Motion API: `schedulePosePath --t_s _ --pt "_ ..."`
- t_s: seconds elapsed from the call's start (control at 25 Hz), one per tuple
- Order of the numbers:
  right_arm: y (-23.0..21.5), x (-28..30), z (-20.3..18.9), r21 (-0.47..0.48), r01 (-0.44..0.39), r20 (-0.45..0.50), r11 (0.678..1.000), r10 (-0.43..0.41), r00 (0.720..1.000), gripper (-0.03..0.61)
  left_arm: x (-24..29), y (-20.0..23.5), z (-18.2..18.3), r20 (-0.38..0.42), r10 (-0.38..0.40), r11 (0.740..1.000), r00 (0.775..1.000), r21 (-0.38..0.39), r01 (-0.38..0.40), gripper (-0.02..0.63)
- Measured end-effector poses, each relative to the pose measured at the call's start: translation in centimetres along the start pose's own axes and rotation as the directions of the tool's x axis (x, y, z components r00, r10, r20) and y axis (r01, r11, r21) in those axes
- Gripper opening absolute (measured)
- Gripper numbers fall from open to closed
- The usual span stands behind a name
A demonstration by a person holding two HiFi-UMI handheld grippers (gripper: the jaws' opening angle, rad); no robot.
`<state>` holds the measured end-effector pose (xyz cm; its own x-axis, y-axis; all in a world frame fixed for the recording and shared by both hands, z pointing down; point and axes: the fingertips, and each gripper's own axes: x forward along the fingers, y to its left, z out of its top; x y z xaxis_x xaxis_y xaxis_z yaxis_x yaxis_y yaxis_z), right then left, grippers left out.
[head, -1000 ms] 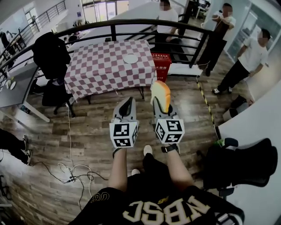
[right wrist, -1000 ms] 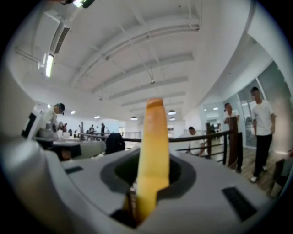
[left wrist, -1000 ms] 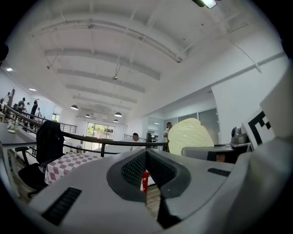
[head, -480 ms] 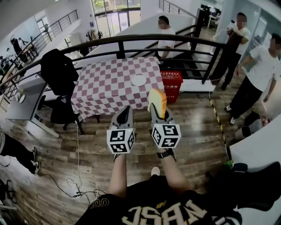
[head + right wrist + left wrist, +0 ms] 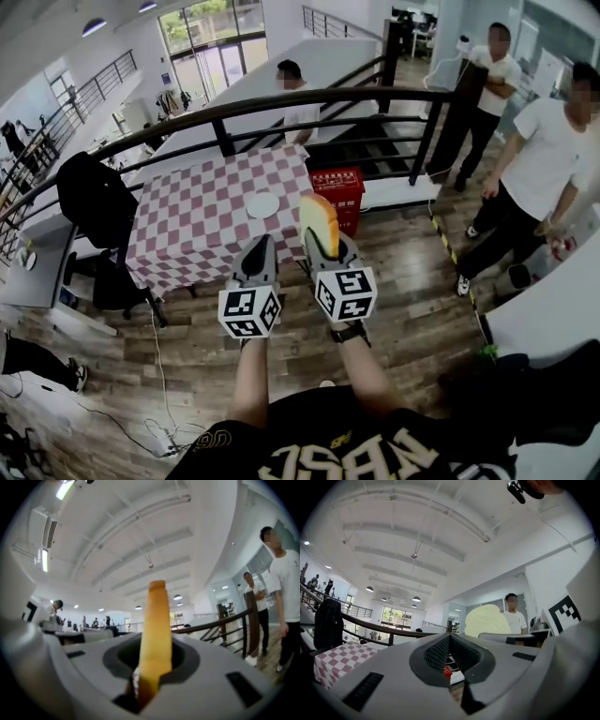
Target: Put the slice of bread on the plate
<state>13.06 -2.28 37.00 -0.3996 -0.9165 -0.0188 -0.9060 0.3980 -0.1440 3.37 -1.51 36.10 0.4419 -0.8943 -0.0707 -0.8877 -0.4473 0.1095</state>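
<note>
Left gripper (image 5: 261,246) and right gripper (image 5: 325,247) are showing matt grey plastic. Bread (image 5: 319,219) is looking spongy, crust smooth. Tablecloth (image 5: 187,234) is hanging as soft cloth. Floor (image 5: 187,366) is showing wood planks, faint sheen. Railing (image 5: 328,96) is looking like dark metal, probably.

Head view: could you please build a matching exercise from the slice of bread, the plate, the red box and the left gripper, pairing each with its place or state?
Things
1. slice of bread
2. plate
3. red box
4. left gripper

Places or states
A. lying on the checked table
B. jaws together, nothing held
C. standing upright, clamped in the right gripper
D. on the floor beside the table's end

Right pairs: 1-C, 2-A, 3-D, 4-B
</note>
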Motion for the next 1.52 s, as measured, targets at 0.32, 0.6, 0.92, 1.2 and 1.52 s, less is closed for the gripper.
schedulePosePath --t_s 0.32,0.6,0.92,1.2,1.52 --pt "-3.8 1.7 0.1 0.005 0.026 0.03 1.0 -0.026 0.999 0.098 4.1 0.5 -0.2 0.034 0.032 0.999 0.999 -0.022 -0.031 0.017" --pt "-4.4 3.4 -1.9 0.04 -0.021 0.006 0.999 0.021 1.0 0.098 6.5 1.5 -2.3 0.004 0.035 0.999 0.999 -0.03 -0.035 0.017" --pt "-6.2 10.7 -3.9 0.065 -0.002 -0.027 0.998 0.004 1.0 0.098 12.8 6.3 -4.6 -0.033 -0.014 0.998 0.999 -0.057 0.012 0.017" --pt "-4.9 21.3 -2.4 0.031 0.025 -0.021 0.999 -0.024 0.999 0.097 19.4 15.3 -1.5 0.003 -0.036 0.999 0.999 -0.027 0.036 0.017" --pt "-2.5 33.8 -3.0 0.088 -0.001 -0.01 0.996 0.002 1.0 0.097 24.0 27.4 -0.6 -0.001 -0.006 1.0 1.0 -0.016 0.006 0.017"
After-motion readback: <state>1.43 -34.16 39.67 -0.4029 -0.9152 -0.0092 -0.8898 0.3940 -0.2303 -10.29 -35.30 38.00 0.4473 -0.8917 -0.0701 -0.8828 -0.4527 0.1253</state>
